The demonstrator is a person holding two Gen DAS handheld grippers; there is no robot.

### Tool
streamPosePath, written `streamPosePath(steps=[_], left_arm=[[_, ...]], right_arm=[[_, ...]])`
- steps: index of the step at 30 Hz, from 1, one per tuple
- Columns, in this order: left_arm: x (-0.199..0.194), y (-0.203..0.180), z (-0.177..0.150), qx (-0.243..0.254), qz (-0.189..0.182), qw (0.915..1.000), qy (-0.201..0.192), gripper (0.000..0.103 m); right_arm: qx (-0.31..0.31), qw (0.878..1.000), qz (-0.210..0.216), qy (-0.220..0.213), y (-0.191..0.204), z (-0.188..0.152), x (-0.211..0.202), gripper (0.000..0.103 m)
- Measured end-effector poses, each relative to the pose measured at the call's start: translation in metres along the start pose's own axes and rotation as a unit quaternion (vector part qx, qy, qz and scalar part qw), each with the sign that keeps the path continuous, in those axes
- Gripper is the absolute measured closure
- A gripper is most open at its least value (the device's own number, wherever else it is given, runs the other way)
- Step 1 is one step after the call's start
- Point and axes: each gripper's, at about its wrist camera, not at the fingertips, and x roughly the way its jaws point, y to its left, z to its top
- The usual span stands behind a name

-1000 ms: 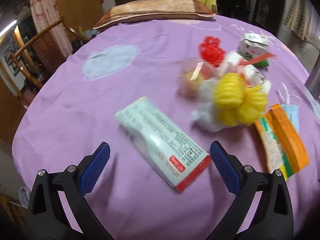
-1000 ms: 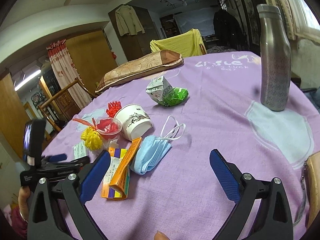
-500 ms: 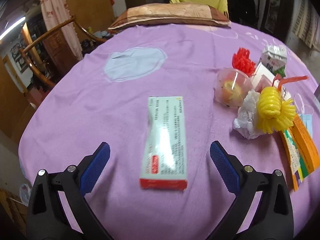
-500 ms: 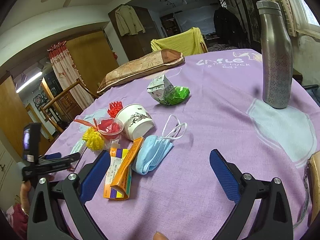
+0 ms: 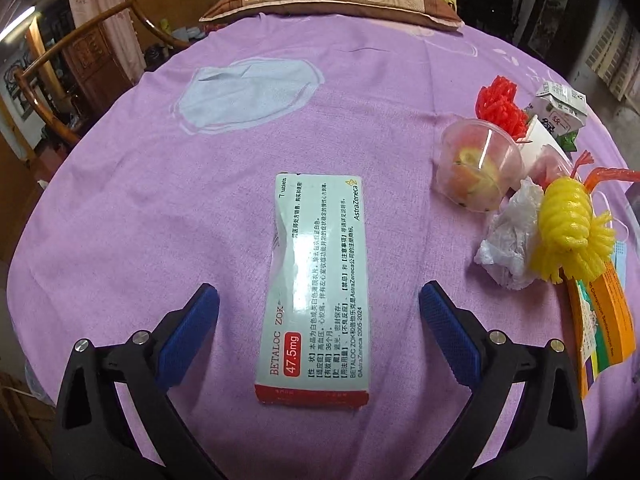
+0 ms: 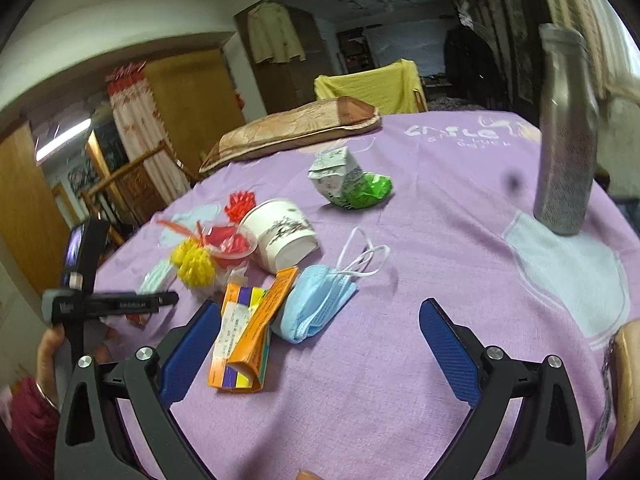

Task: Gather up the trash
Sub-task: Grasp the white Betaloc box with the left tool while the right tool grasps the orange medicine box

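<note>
The left wrist camera looks steeply down, close over a medicine box (image 5: 316, 292) on the purple counter (image 5: 200, 208); the right wrist camera looks lower across it. Both share the yellow foam net (image 5: 568, 232), at 3 o'clock and 10 o'clock respectively.

Blue mask (image 5: 621, 258) mostly hidden behind yellow pom-pom (image 5: 568, 232); bottle (image 6: 568, 132) motion-blurred.

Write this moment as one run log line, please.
left claw: open, astride flat white-and-red cardboard medicine box | right claw: open, empty | purple tablecloth
</note>
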Motion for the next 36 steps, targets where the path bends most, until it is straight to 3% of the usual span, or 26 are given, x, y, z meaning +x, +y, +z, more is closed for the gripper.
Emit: streamPosePath(steps=[3, 7, 9, 20, 28, 31, 33, 36], left_arm=[[0.0, 0.0, 0.0, 0.0, 0.0, 1.0, 0.0, 0.007], [0.0, 0.0, 0.0, 0.0, 0.0, 1.0, 0.0, 0.007], [0.0, 0.0, 0.0, 0.0, 0.0, 1.0, 0.0, 0.007], [-0.002, 0.001, -0.002, 0.002, -0.004, 1.0, -0.002, 0.007], [-0.002, 0.0, -0.002, 0.004, -0.004, 1.0, -0.002, 0.007], [-0.002, 0.0, -0.003, 0.004, -0.004, 1.0, -0.002, 0.007], [-0.002, 0.0, -0.003, 0.005, -0.005, 1.0, -0.002, 0.007], [-0.002, 0.0, -0.003, 0.005, -0.005, 1.0, -0.002, 0.007]], right_arm=[[-0.065, 0.998, -0.014, 0.01, 0.023, -0.003, 0.002, 0.006], [-0.168, 0.985, -0.047, 0.008, 0.06, -0.012, 0.002, 0.006], [-0.188, 0.981, -0.042, 0.016, 0.07, -0.014, 0.005, 0.006], [-0.138, 0.986, 0.007, 0.097, 0.079, 0.003, 0.046, 0.009], [-0.154, 0.977, -0.007, 0.146, 0.091, 0.002, 0.07, 0.013], [-0.18, 0.97, -0.031, 0.16, 0.099, 0.0, 0.079, 0.027], [-0.182, 0.967, -0.03, 0.174, 0.098, 0.0, 0.084, 0.042], [-0.177, 0.971, -0.032, 0.159, 0.095, 0.0, 0.076, 0.048]])
